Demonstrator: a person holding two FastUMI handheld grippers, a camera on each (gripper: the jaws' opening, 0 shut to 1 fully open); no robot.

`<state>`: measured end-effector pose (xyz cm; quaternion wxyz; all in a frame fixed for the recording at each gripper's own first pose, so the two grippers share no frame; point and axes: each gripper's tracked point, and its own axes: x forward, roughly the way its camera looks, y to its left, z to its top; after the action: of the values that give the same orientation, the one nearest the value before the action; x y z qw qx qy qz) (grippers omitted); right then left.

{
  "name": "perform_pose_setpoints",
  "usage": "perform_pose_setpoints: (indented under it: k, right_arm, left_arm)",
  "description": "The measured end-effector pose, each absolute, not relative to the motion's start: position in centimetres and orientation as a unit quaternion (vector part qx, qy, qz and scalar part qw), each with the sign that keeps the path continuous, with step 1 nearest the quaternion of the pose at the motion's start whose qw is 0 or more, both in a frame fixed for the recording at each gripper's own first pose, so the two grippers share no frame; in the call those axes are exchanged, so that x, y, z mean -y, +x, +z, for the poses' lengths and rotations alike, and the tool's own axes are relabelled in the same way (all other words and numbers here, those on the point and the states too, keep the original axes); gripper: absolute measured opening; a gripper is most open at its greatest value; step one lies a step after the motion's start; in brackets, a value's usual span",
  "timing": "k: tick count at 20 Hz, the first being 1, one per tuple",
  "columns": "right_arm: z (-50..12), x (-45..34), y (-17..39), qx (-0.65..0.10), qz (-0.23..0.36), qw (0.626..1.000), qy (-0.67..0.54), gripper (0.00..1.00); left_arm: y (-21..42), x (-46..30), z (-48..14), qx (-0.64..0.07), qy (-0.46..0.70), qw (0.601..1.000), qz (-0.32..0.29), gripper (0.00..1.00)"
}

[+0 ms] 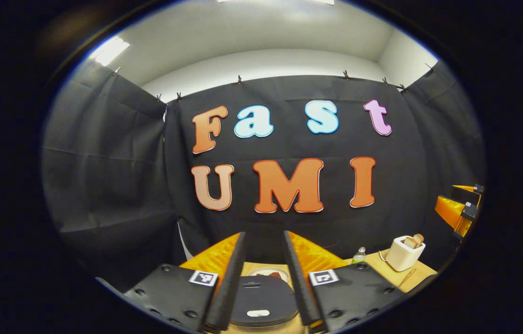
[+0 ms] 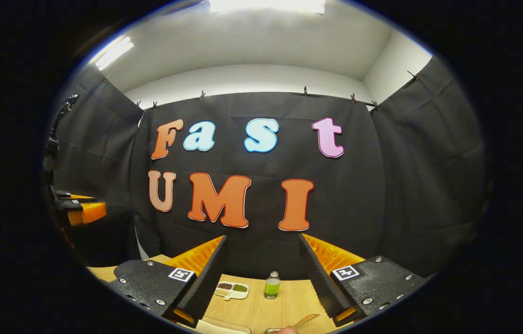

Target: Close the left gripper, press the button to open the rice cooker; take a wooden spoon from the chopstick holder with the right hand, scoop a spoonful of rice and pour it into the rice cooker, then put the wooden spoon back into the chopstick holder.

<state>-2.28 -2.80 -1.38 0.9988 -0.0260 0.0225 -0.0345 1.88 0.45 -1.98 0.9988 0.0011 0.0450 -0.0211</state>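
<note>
In the left gripper view, the left gripper (image 1: 265, 278) is held with jaws apart above the rice cooker (image 1: 261, 304), seen at the bottom centre with its lid down. The chopstick holder (image 1: 404, 253) is seen lower right. Step 1 is judged in hand: the jaws must be closed, then the button pressed.

In the right gripper view, the right gripper (image 2: 261, 283) is held open and empty above the table (image 2: 289, 297). No legible writing is made out on any object.
</note>
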Motion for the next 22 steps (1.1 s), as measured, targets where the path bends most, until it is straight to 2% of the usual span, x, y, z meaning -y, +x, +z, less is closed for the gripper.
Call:
perform_pose_setpoints:
  k: [1,3,5,7,10,11,12,15,21,22]
  right_arm:
    - [-1.5,3.1,-2.5,-0.026,-0.038,0.999,-0.025,0.93]
    - [-2.1,4.0,-2.9,-0.033,-0.051,0.998,-0.025,0.93]
    - [-2.6,4.9,-3.3,-0.039,-0.063,0.997,-0.029,0.93]
    - [-3.2,5.5,-3.7,-0.046,-0.072,0.996,-0.031,0.93]
    - [-4.5,6.6,-4.3,-0.06,-0.086,0.994,-0.032,0.96]
    - [-5.0,6.9,-4.6,-0.066,-0.09,0.993,-0.032,0.96]
    - [-5.5,7.2,-4.7,-0.072,-0.095,0.992,-0.032,0.93]
    - [-6.8,7.9,-5.2,-0.089,-0.106,0.99,-0.029,0.93]
    - [-9.1,8.9,-6.4,-0.115,-0.116,0.986,-0.021,0.93]
    - [-9.3,9.0,-6.5,-0.118,-0.118,0.986,-0.023,0.93]
  left_arm:
    - [2.5,-1.6,-2.6,-0.058,0.008,0.998,0.003,0.37]
    - [3.6,-1.1,-5.1,-0.111,0.002,0.994,-0.017,0.08]
    - [4.3,-1.6,-8.5,-0.183,-0.013,0.983,-0.02,0.0]
    - [4.5,-1.5,-12.7,-0.276,-0.035,0.96,-0.032,0.05]
    - [4.5,-0.8,-19.0,-0.41,-0.086,0.906,-0.054,0.05]
    - [4.7,-1.1,-20.4,-0.435,-0.085,0.895,-0.051,0.0]
    - [4.8,-1.0,-21.8,-0.457,-0.089,0.884,-0.049,0.05]
    - [3.7,-0.5,-24.9,-0.522,-0.121,0.843,-0.046,0.05]
    - [3.8,-0.8,-30.5,-0.597,-0.138,0.79,-0.025,0.05]
    - [3.9,-1.1,-31.1,-0.6,-0.136,0.788,-0.019,0.0]
